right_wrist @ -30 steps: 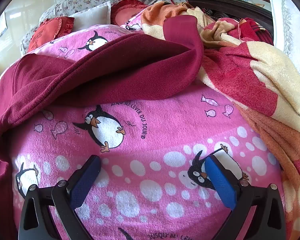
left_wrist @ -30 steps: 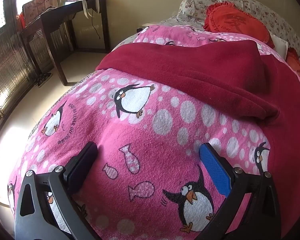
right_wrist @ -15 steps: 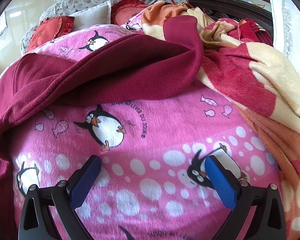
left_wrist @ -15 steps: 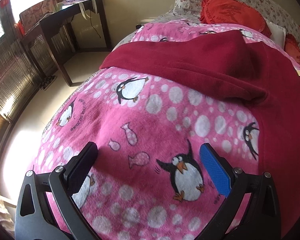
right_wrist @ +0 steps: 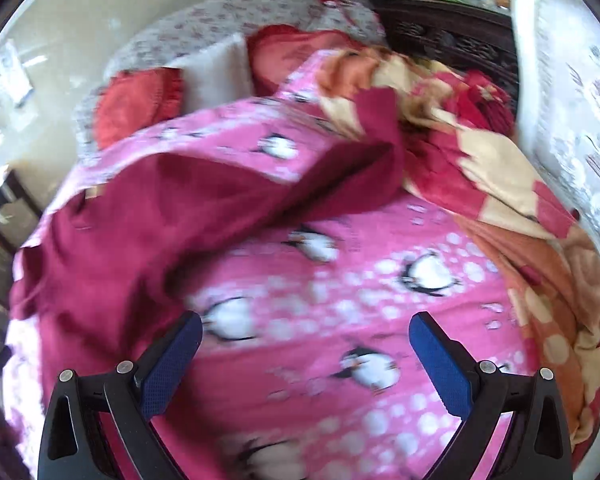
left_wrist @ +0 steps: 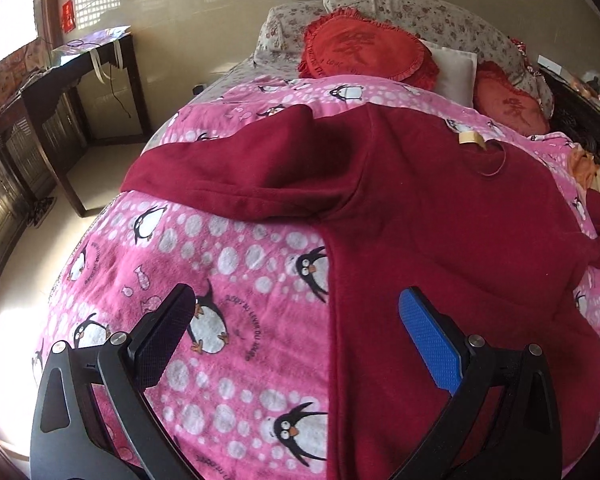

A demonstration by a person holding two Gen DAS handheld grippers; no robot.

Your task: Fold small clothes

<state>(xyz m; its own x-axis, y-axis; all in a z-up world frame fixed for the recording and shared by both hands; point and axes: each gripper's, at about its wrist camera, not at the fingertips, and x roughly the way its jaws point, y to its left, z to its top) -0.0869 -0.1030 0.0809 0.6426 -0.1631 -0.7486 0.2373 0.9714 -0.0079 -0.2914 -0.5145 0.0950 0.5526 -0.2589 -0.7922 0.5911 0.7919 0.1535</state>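
On the bed, spread over the pink penguin blanket [left_wrist: 236, 264], your dark red sweater [left_wrist: 452, 216] lies face-up to the camera with its neck label [left_wrist: 471, 137] toward the pillows. One sleeve [left_wrist: 236, 176] stretches out sideways toward the bed's edge, on the side of the dark wooden desk [left_wrist: 56, 92]. Your left gripper [left_wrist: 296, 332] hangs above the blanket with its jaws spread wide and nothing between them; the blue pad [left_wrist: 428, 340] sits over the sweater's lower body, the black one [left_wrist: 164, 340] over bare blanket.

Your right gripper [right_wrist: 306, 356] is likewise released, jaws wide apart above the blanket, empty. That view is blurred, but you can make out the sweater [right_wrist: 148, 216] ahead and to the left, its other sleeve [right_wrist: 376, 128] running up toward a crumpled orange, cream and red blanket [right_wrist: 500, 168] heaped along the right side. Two red cushions [left_wrist: 364, 50] and a small white pillow [left_wrist: 454, 70] rest against the floral pillows [left_wrist: 428, 16] at the head.
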